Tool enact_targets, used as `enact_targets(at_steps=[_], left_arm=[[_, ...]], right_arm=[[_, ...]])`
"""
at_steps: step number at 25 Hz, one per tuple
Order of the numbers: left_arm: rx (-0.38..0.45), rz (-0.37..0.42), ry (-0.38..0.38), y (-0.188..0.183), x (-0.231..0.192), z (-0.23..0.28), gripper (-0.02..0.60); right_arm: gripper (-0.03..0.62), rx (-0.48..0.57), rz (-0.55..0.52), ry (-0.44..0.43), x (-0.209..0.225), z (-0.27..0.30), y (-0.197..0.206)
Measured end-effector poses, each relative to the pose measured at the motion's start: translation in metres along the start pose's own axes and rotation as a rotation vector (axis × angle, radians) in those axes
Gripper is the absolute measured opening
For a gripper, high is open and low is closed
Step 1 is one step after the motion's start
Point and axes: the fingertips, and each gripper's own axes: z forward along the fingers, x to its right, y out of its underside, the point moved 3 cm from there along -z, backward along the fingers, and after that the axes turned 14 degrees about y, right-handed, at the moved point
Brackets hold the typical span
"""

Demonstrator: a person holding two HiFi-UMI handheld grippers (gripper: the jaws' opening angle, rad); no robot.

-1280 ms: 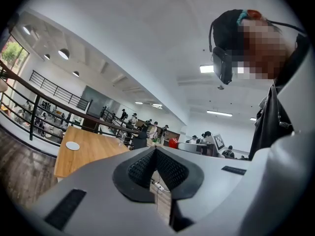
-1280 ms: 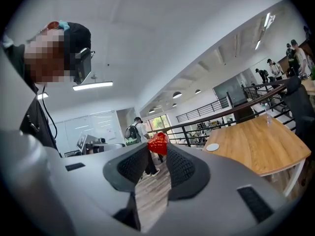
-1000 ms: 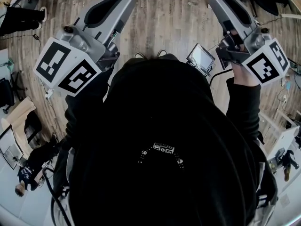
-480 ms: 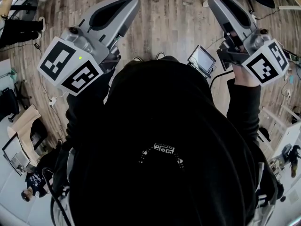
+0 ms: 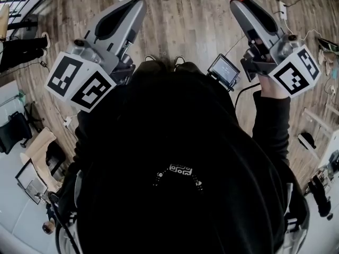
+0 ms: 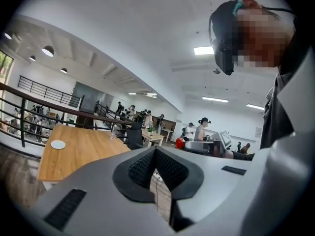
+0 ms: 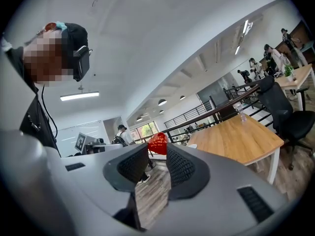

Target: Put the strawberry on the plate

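A: What did the left side show?

B: The left tool [image 6: 155, 150] had its two jaws pressed together at the tips, with nothing between them. In the head view it reached out over the wooden floor [image 5: 185, 25], and its marker cube [image 5: 79, 82] sat close against the person's dark top [image 5: 180, 168].

A: And the plate?

B: In the left gripper view a small white plate [image 6: 58, 144] lay flat on a wooden counter [image 6: 88, 154], near that counter's left edge and far beyond the tool's tips. A dark railing [image 6: 29, 100] ran behind the counter. People [image 6: 201, 129] stood further back in the room.

A: Anything in the middle?

B: In the head view a small screen [image 5: 224, 70] sat at the person's front, just to the left of the right arm.

A: Then the right side.

B: The right tool [image 7: 157, 147] was pinching the strawberry [image 7: 157, 141] at the very tips of its jaws. The jaws stood only as far apart as the fruit was wide, and the red top stuck up above the pads. In the head view the strawberry showed as a red spot at the tool's far end, over the floor and near the picture's top edge.

A: So where was the fruit, set against the plate?

B: It was up in the air in the right tool, not on the counter, and well apart from the plate.
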Motion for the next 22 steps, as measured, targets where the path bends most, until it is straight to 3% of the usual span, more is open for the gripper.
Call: enact_targets(at_steps=[12,22], left_arm=[[-0.006,0.039,0.101,-0.013,-0.003,0.034,-0.002],[0.013,0.036,0.14,-0.024,-0.038,0.045,-0.002]], right_arm=[[0.123,0.07,0.03,0.095,0.026,-0.021,-0.02],[0.123,0.075,-0.01,0.137,0.033,0.004,-0.038]])
